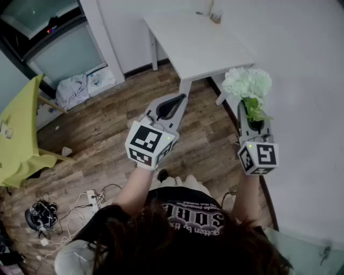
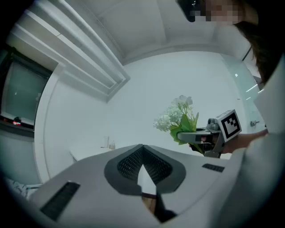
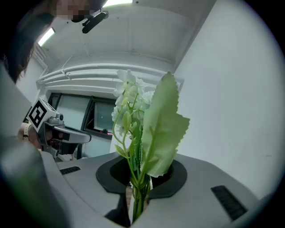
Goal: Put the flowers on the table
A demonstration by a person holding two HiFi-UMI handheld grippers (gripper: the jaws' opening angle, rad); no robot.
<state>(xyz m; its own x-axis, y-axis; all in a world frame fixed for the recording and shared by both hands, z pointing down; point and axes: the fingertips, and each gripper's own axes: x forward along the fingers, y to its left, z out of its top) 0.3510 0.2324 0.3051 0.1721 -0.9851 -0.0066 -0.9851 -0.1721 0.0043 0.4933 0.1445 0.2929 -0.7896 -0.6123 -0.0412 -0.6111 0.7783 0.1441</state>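
Note:
A bunch of white flowers (image 1: 248, 83) with green leaves stands upright in my right gripper (image 1: 251, 119), which is shut on the stems. In the right gripper view the stems (image 3: 137, 187) run down between the jaws, and a big leaf (image 3: 162, 129) rises in front of the blooms. My left gripper (image 1: 173, 106) is held up beside it at the same height, jaws shut with nothing in them (image 2: 142, 149). The white table (image 1: 193, 43) stands ahead, beyond both grippers. From the left gripper view the flowers (image 2: 176, 116) show off to the right.
A white wall (image 1: 306, 107) runs close along the right. Small items (image 1: 215, 16) sit at the table's far end. A yellow cloth (image 1: 19, 134) covers furniture at the left, white bags (image 1: 75, 88) lie by the window, and cables with a power strip (image 1: 88, 198) lie on the wooden floor.

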